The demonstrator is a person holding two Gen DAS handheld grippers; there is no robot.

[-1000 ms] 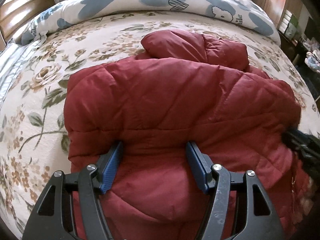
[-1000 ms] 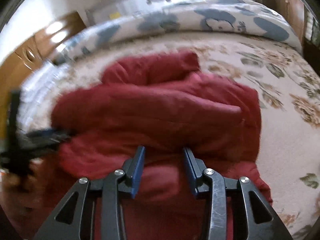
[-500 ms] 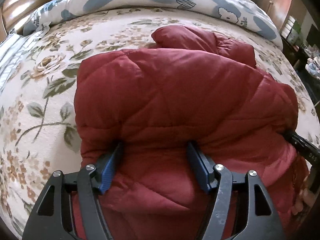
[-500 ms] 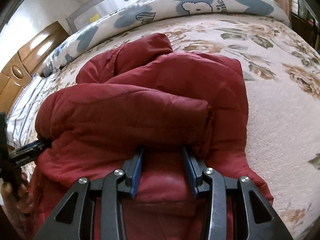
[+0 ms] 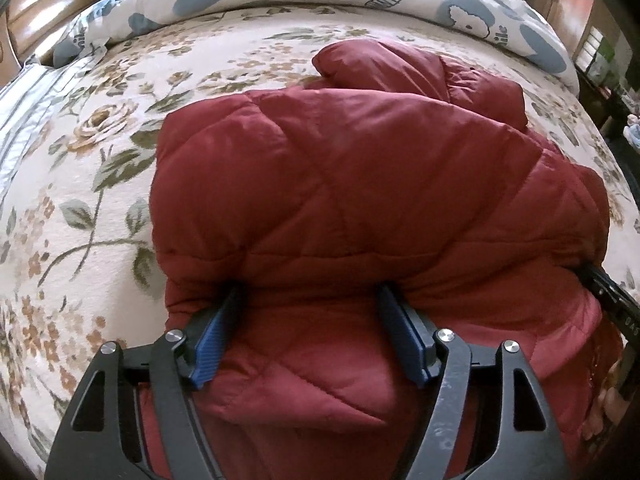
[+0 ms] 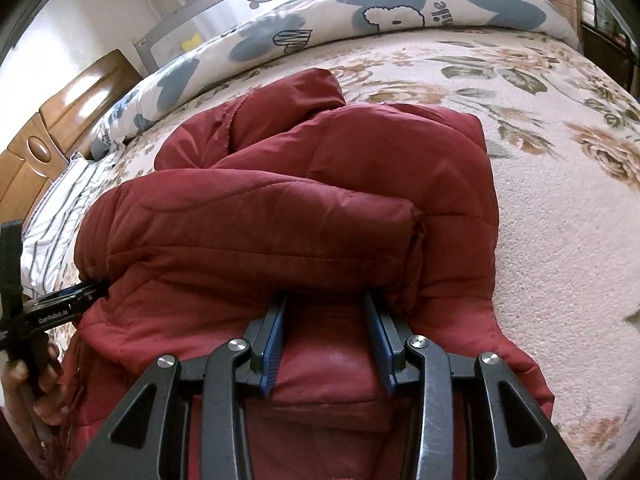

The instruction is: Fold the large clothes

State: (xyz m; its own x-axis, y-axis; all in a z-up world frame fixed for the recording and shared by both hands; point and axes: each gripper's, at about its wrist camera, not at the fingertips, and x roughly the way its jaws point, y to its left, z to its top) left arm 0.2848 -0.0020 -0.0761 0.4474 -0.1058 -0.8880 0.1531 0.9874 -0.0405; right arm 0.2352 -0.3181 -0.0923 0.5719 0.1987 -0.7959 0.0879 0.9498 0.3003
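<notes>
Both tongs angled down into red jacket (image 5: 340, 200): left (image 5: 310, 300) opening, right (image 6: 326, 308) pinching fold.

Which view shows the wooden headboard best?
Right wrist: the wooden headboard shows its panels and an oval inlay at the left edge, beside the striped sheet. The left wrist view catches only a glary sliver of it in the top left corner.

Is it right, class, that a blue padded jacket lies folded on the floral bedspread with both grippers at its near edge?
Not quite: the padded jacket is dark red, not blue, as both wrist views show. It does lie folded on the floral bedspread, with the left gripper, its jaws opening, and the right gripper at its near edge.
</notes>
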